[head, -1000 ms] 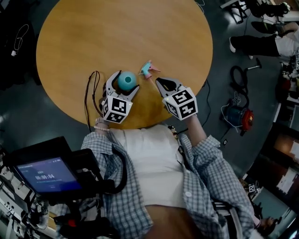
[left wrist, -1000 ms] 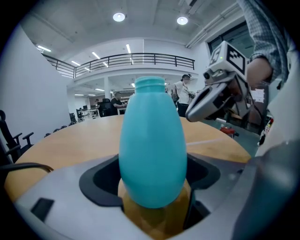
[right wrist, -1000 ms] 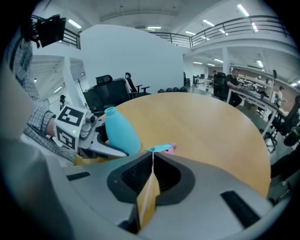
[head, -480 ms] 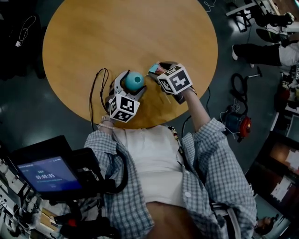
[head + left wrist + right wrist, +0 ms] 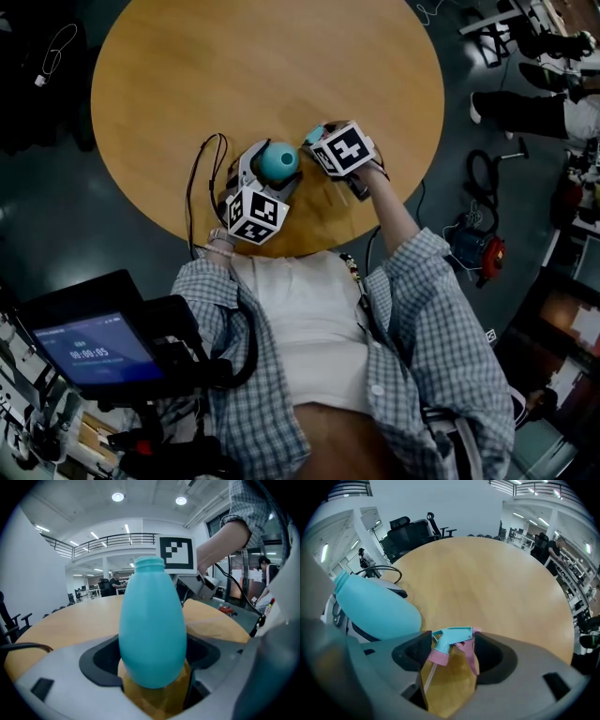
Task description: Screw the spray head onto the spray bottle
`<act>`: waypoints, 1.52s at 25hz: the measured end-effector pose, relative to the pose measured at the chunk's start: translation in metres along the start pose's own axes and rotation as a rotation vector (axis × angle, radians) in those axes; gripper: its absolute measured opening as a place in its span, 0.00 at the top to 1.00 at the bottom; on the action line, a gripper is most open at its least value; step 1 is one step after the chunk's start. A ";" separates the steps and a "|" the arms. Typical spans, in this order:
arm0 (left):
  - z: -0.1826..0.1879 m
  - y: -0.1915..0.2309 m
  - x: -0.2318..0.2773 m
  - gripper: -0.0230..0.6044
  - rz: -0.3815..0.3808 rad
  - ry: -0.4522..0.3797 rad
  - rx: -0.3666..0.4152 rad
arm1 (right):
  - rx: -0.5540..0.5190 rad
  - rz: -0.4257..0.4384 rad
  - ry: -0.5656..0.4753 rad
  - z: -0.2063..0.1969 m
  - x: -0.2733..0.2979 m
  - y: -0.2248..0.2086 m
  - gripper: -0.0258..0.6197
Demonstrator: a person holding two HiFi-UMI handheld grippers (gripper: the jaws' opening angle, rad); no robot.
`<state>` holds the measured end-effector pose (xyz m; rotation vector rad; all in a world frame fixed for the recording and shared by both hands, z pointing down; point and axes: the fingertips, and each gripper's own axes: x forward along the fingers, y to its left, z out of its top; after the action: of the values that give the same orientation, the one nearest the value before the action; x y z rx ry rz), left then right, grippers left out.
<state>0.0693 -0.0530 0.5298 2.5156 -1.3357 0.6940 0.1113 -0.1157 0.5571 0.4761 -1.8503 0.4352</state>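
Spray head (image 5: 452, 639) of teal-and-pink plastic, probably light and stiff, lies between the just-opened, wide-spread jaws of right hand-held gripper (image 5: 451, 651), best pinched at pink collar (image 5: 438, 656); left hand-held gripper (image 5: 152, 663) clamps smooth teal plastic bottle (image 5: 151, 620).

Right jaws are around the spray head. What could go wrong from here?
The right gripper has just been opening its jaws, which straddle the spray head, lying on its side; closing could catch the trigger or tube, not the collar, and it may twist. The bottle, clamped in the left gripper, sits close beside, so lifting could knock it.
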 end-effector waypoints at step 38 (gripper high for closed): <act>-0.005 0.000 0.001 0.30 0.002 0.010 0.019 | 0.173 0.089 -0.111 0.009 0.000 -0.001 0.59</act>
<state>0.0679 -0.0519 0.5345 2.5226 -1.3351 0.7228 0.1048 -0.1214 0.5543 0.5454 -1.9548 0.6436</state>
